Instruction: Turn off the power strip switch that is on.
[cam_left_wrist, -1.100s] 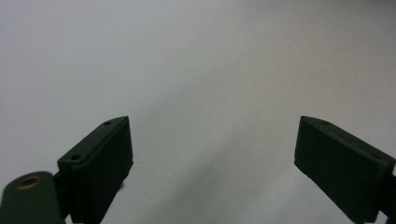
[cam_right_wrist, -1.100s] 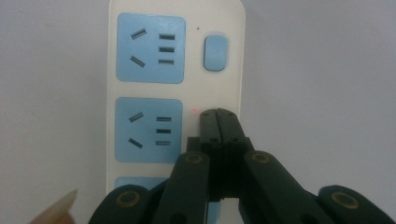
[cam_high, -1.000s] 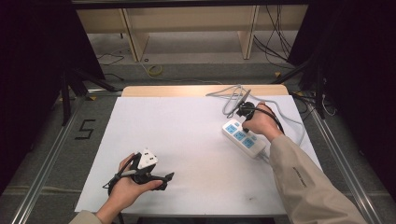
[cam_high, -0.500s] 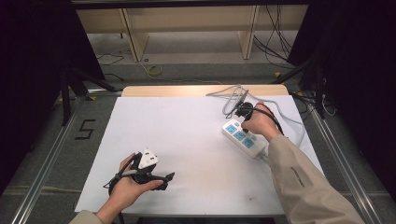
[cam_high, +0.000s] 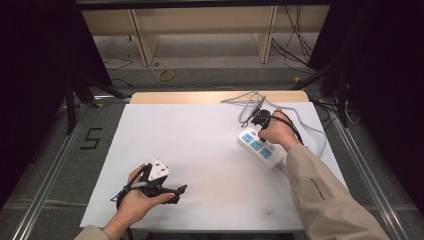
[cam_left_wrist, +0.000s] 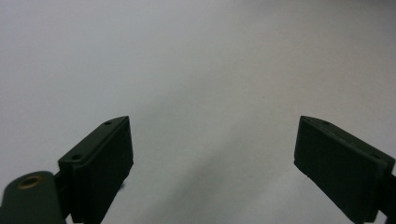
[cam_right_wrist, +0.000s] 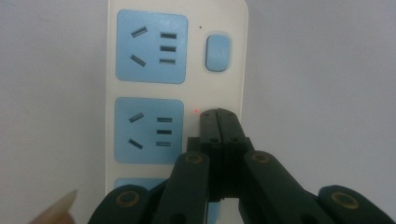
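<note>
A white power strip (cam_high: 257, 146) with blue sockets lies on the right of the white table cover. My right gripper (cam_high: 258, 121) is over its far end, held in a hand. In the right gripper view the strip (cam_right_wrist: 154, 93) runs up the frame, and my right gripper (cam_right_wrist: 218, 114) is shut with nothing between its jaws. Its tips rest beside the middle socket, next to a small lit red light (cam_right_wrist: 195, 111). A blue switch button (cam_right_wrist: 218, 51) sits beside the socket above. My left gripper (cam_high: 179, 194) lies low at the front left and is open (cam_left_wrist: 212, 154) over bare white cover.
The strip's grey cable (cam_high: 250, 102) loops at the back right by the wooden table edge (cam_high: 200, 96). The white cover (cam_high: 200, 140) spans the table. Wooden shelving stands behind, and a "5" mark (cam_high: 91, 138) is on the floor at left.
</note>
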